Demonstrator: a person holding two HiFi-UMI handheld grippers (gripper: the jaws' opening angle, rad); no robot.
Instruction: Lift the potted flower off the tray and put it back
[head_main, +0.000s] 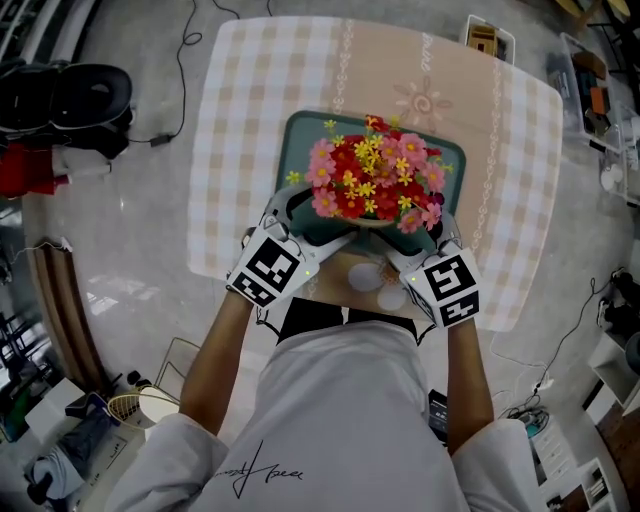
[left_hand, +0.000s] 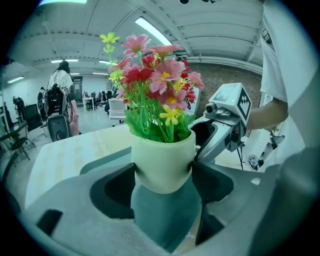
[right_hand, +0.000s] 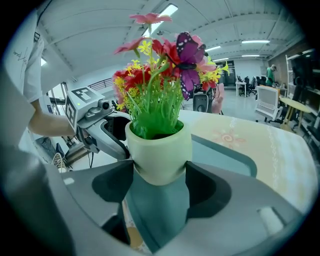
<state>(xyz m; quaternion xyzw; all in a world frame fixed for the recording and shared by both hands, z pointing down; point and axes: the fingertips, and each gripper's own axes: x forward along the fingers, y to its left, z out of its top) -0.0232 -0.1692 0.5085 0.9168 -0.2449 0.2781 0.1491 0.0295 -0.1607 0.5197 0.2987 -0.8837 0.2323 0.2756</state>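
Cream pot (left_hand: 162, 152) pinched — left gripper (left_hand: 163, 172), right gripper (right_hand: 160, 172); seemingly raised.

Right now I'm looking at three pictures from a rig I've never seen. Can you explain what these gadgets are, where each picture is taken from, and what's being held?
There is no robot here. A person holds a hand-operated clamp in each hand: the left gripper and the right gripper. The cubes with black-and-white squares are part of them. One picture comes from a camera on the person's head, looking down. The other two come from cameras riding on each gripper, looking along its jaws. On the checked table lies a teal tray. Both grippers pinch a cream flower pot of red, pink and yellow flowers from opposite sides. It seems to hang just above the tray.
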